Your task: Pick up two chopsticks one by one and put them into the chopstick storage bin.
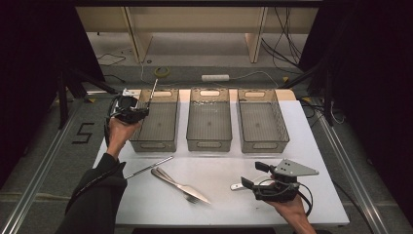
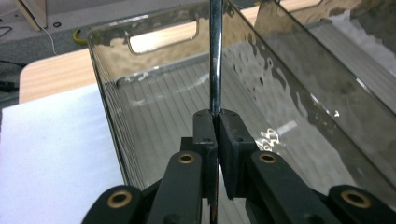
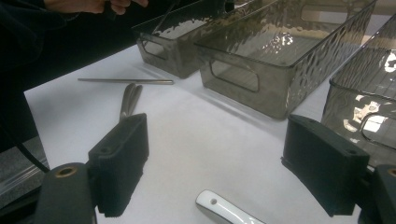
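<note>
My left gripper [image 1: 139, 112] is shut on a thin metal stick [image 1: 152, 90], which points up over the near left corner of the left bin [image 1: 170, 141]. In the left gripper view the jaws pinch the stick [image 2: 215, 56] close to its lower end, with the left bin's ribbed floor [image 2: 154, 112] below. A second metal stick [image 1: 148, 166] lies on the white table [image 1: 219, 161]. Beside it are a fork and another piece of cutlery [image 1: 180, 185]. My right gripper [image 1: 253, 175] stands open low over the table, next to a white handle [image 1: 237, 186]. That white handle [image 3: 224, 210] lies between the wide jaws.
Three clear grey bins stand in a row at the back: the left one, the middle bin [image 1: 209, 126] and the right bin [image 1: 262, 126]. All look empty. The table's front edge [image 1: 229, 222] runs just below my right hand. Cables and a power strip [image 1: 215, 77] lie on the floor beyond.
</note>
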Demonstrator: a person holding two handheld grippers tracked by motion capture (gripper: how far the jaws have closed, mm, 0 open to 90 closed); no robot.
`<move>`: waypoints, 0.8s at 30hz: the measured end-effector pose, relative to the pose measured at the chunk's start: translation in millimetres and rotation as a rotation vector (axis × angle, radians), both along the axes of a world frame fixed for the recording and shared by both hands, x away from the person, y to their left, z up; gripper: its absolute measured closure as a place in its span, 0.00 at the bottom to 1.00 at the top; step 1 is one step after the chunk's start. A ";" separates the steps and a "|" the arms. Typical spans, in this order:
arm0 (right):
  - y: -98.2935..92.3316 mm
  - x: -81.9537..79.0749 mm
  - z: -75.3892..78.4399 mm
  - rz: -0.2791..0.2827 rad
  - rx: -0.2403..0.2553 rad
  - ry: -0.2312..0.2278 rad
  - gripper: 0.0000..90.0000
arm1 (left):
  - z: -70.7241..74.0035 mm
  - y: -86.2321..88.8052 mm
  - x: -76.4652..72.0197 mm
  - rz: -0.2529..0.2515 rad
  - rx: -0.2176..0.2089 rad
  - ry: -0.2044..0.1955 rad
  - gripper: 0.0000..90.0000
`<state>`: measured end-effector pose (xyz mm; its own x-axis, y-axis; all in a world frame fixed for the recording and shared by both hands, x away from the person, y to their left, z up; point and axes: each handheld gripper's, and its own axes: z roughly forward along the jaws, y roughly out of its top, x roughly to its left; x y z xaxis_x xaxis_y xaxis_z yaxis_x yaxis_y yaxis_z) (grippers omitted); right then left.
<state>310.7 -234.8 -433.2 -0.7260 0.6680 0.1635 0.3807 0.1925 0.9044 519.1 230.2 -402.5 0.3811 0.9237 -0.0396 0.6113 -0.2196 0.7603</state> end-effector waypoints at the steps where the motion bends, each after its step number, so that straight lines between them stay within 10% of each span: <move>1: 0.1 0.0 -0.1 0.000 0.000 -0.001 0.26 | -1.2 -0.2 -0.1 0.003 0.000 0.002 0.95; 13: 0.1 -0.3 0.0 0.001 -0.001 -0.003 0.26 | -9.1 2.0 0.8 0.028 0.003 0.025 0.93; 24: -0.8 -1.0 0.6 -0.001 -0.005 -0.003 0.26 | 8.5 11.0 -17.6 0.036 -0.058 0.047 0.57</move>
